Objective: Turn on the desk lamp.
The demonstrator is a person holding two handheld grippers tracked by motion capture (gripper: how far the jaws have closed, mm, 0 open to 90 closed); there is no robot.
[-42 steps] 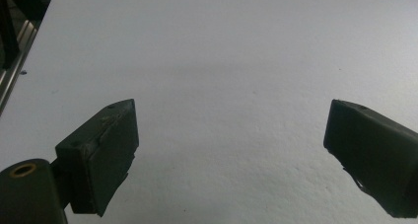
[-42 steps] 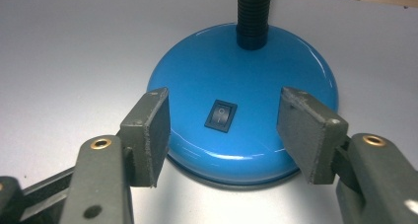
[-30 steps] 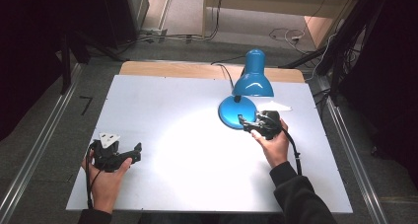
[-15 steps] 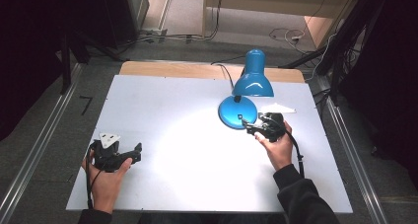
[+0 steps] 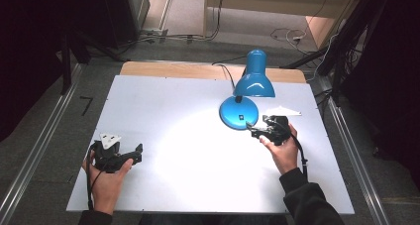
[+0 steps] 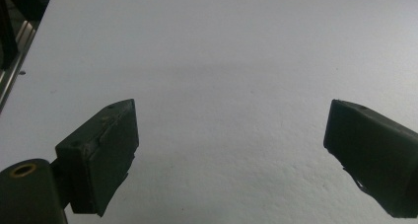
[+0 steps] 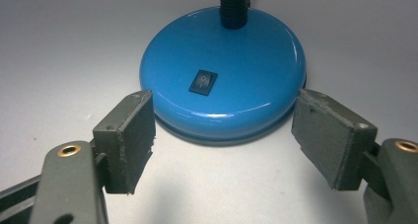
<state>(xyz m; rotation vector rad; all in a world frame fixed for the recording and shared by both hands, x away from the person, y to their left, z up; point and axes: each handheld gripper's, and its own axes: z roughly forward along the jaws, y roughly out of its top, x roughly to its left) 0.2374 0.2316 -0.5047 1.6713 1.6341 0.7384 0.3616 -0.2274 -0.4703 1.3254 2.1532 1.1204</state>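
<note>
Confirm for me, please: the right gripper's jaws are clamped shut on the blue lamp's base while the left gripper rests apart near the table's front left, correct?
Not quite. The right gripper has its jaws wide open, just short of the blue lamp's base, not clamped on it; the right gripper view shows this. The left gripper does rest apart near the table's front left.
</note>
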